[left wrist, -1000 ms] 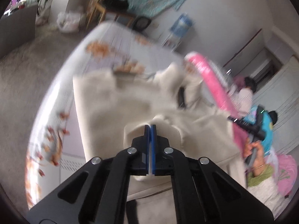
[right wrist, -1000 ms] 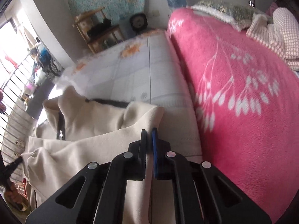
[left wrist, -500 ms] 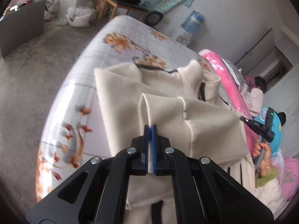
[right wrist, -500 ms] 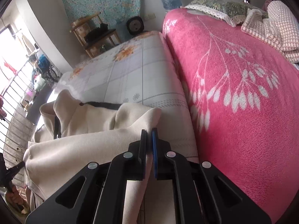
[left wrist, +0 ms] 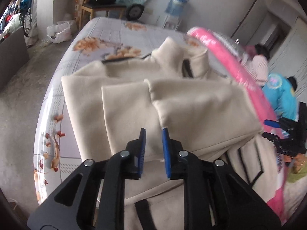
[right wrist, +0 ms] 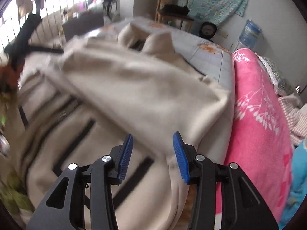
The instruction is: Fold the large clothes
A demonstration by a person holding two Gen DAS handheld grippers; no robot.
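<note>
A large cream jacket point(left wrist: 172, 99) with black trim lies on the bed, both sleeves folded across its chest and the collar standing up at the far end. My left gripper point(left wrist: 153, 132) hovers just over the sleeve cuffs; its jaws are opening and the pads no longer press the cloth. In the right wrist view the same cream jacket point(right wrist: 145, 88) fills the middle, blurred. My right gripper point(right wrist: 152, 138) is over the jacket's right side, jaws opening wide, with the folded sleeve's edge lying below the gap, not pinched.
The bed sheet point(left wrist: 115, 36) is pale with orange flowers; a pink blanket point(right wrist: 259, 118) runs along the jacket's right side. A wooden chair point(left wrist: 99, 5), a water bottle point(left wrist: 176, 2) and a plastic bag point(left wrist: 59, 30) stand beyond the bed. Two people point(left wrist: 276, 94) are at the right.
Both grippers have let go of the sleeve cuffs they were pinching and their jaws have parted. The right gripper swung and rolled toward the jacket's near side; the sleeves now lie on the chest.
</note>
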